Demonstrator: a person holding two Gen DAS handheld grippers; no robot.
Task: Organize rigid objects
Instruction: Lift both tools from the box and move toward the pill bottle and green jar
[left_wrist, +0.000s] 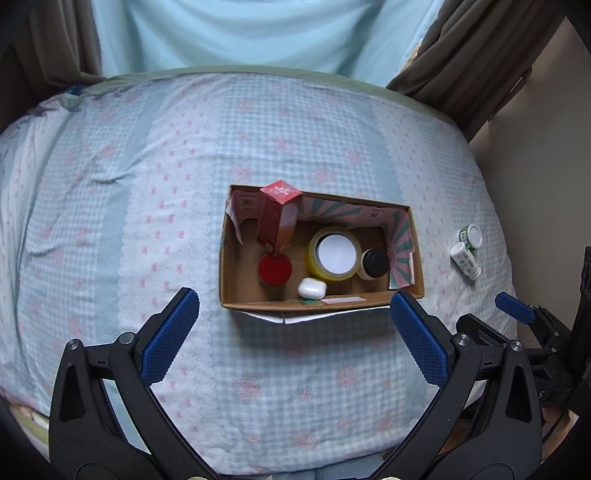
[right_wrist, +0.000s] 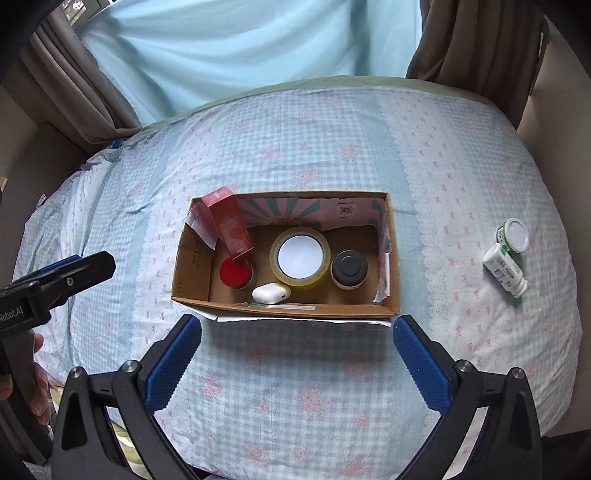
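Observation:
An open cardboard box (left_wrist: 416, 236) (right_wrist: 393, 254) sits mid-bed. Inside are a tall red carton (left_wrist: 277, 218) (right_wrist: 229, 221), a red-lidded jar (left_wrist: 274, 269) (right_wrist: 235, 272), a yellow tape roll (left_wrist: 335, 254) (right_wrist: 300, 256), a black-lidded jar (left_wrist: 374, 263) (right_wrist: 348, 268) and a white earbud case (left_wrist: 312, 288) (right_wrist: 271, 292). Two white bottles with green labels (left_wrist: 467, 251) (right_wrist: 508, 251) lie on the cover to the right of the box. My left gripper (left_wrist: 295, 332) is open and empty before the box. My right gripper (right_wrist: 297, 350) is open and empty too.
The bed has a blue checked cover with pink bows (left_wrist: 147, 166) (right_wrist: 461, 155). Curtains (left_wrist: 480, 55) (right_wrist: 74, 74) hang behind it. The right gripper shows at the right edge of the left wrist view (left_wrist: 517, 312); the left gripper and a hand show at the left of the right wrist view (right_wrist: 70, 275).

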